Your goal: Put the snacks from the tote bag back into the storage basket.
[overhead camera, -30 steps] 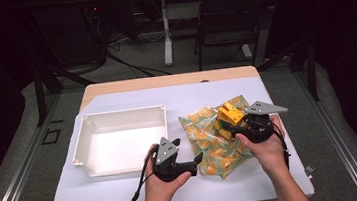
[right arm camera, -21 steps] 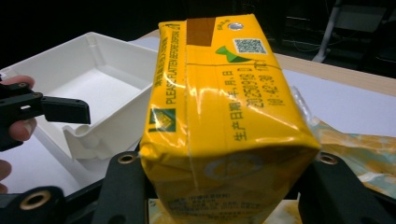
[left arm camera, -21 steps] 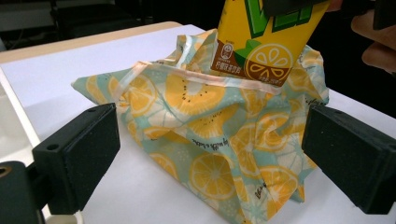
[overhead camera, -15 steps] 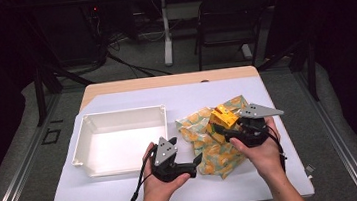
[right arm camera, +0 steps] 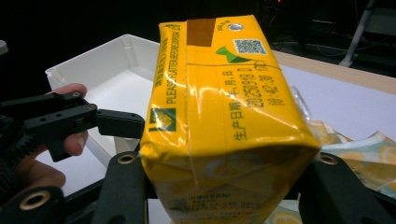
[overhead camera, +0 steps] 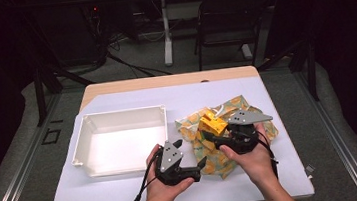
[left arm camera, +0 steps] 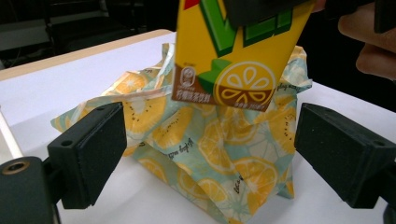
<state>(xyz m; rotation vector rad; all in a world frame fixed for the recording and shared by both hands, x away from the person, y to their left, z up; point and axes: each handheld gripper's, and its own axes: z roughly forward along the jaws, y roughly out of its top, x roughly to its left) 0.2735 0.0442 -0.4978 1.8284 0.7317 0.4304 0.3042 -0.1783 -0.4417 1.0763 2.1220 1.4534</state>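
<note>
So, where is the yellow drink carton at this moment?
In the high view, the yellow drink carton is right of centre, clamped in the right gripper above the fruit-print bag, right of the white tray.

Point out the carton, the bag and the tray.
carton [right arm camera: 224, 116], right gripper view, on its printed yellow top face.
bag [left arm camera: 210, 154], left gripper view, on its fruit-patterned front below the carton.
tray [overhead camera: 117, 115], high view, on its far white rim.
</note>
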